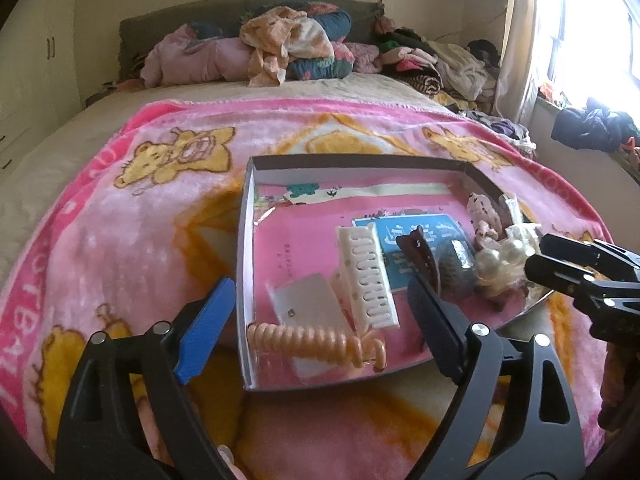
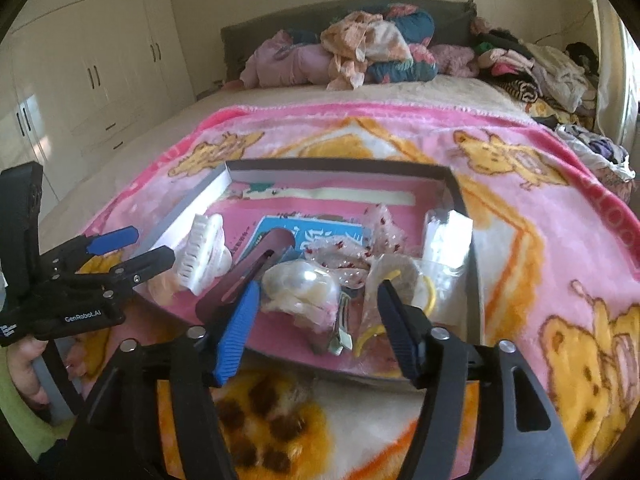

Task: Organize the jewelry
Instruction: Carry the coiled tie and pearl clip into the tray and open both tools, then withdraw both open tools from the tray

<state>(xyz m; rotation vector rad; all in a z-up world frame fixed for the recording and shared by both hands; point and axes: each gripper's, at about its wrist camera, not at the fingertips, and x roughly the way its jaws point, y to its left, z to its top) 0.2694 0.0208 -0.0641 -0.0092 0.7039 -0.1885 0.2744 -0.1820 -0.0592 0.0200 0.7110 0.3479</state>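
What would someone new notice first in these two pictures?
A shallow box full of hair accessories sits on a pink bear-print blanket across the bed. Inside, a white claw clip and a peach spiral hair tie lie near the left tool; pearly pieces crowd the right tool's side.

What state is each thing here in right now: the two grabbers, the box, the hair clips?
Left gripper: jaws open, nothing held.
Right gripper: jaws open, nothing held.
Box: lidless, on the blanket.
White claw clip: lying in box.
Brown clip: lying in box.
Coil hair tie: lying in box.
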